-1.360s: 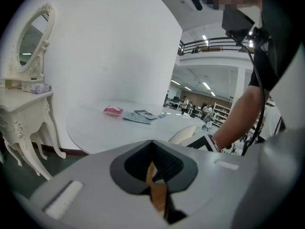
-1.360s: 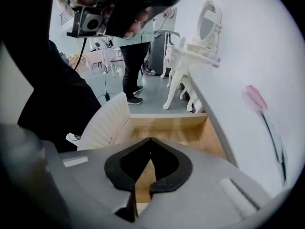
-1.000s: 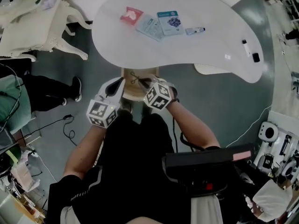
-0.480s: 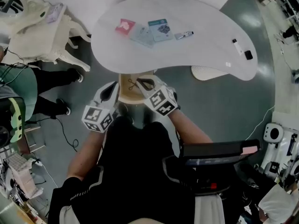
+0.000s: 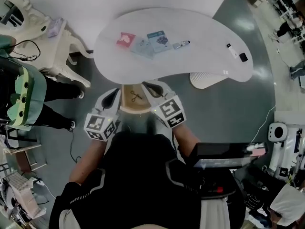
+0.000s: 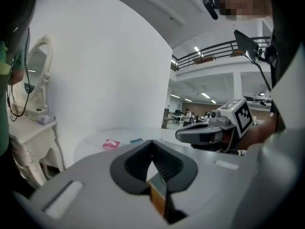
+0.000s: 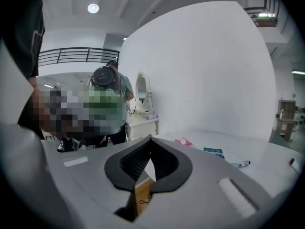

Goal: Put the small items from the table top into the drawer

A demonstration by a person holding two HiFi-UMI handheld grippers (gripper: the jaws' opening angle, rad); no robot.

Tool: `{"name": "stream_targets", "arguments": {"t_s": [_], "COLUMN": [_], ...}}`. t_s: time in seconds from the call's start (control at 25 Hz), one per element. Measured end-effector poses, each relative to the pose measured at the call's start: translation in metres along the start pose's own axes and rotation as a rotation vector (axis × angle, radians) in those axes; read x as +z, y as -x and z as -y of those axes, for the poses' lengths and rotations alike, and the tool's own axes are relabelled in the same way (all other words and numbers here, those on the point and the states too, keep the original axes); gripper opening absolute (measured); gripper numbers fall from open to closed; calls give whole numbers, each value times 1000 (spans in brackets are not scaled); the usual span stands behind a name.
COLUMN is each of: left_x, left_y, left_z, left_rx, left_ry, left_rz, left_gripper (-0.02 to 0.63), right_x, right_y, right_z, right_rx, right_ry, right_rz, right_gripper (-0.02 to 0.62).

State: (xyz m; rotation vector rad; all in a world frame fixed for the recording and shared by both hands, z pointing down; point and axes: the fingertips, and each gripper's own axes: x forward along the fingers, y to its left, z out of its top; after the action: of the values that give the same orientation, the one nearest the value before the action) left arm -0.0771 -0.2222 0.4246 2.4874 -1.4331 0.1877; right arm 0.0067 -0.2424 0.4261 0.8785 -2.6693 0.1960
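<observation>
Right now both my arms reach out from my body toward 12 o'clock, elbows spread and forearms angling inward, so the two claws converge over the open drawer [image 5: 127, 106] that sticks out from under the near edge of the table [image 5: 209, 32]. My left gripper [image 5: 116, 90] sits at the drawer's 9 o'clock side, its marker cube [image 5: 100, 126] trailing back toward 7 o'clock. My right gripper [image 5: 147, 86] sits at the drawer's 3 o'clock side, with its cube [image 5: 170, 112] behind it toward 5 o'clock. Both point forward and only a little downward, looking across the table top at the white wall.

Seen along my left gripper [image 6: 152, 142], the jaws are pressed together at the tips with nothing between them, and the wood of the drawer shows just below. My right gripper [image 7: 150, 140] is likewise pressed together and empty, and from the left it shows at 3 o'clock [image 6: 205, 133].

Inside the drawer lies a small dark looped thing [image 5: 136, 97] that I cannot name.

The small items are on the table, well apart from both claws, in a row at 12 o'clock: a red packet [image 5: 126, 39], pale blue packets [image 5: 141, 46], a blue card [image 5: 158, 37] and a marker [image 5: 181, 45]. Two more small things, a pen [image 5: 230, 47] and a black piece [image 5: 243, 57], lie out at 2 o'clock.
</observation>
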Motion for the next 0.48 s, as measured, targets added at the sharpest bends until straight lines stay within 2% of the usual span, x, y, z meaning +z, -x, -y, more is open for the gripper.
{"name": "stream_targets", "arguments": {"t_s": [0.48], "left_x": [35], "left_y": [22], "left_z": [-23], "left_rx": [-21], "left_ry": [10], "left_rz": [76], "left_gripper": [0], "right_x": [35], "right_y": [15], "right_z": [-8], "right_rx": [-134], "right_ry": [-39], "right_rz": [68], "right_gripper": [0]}}
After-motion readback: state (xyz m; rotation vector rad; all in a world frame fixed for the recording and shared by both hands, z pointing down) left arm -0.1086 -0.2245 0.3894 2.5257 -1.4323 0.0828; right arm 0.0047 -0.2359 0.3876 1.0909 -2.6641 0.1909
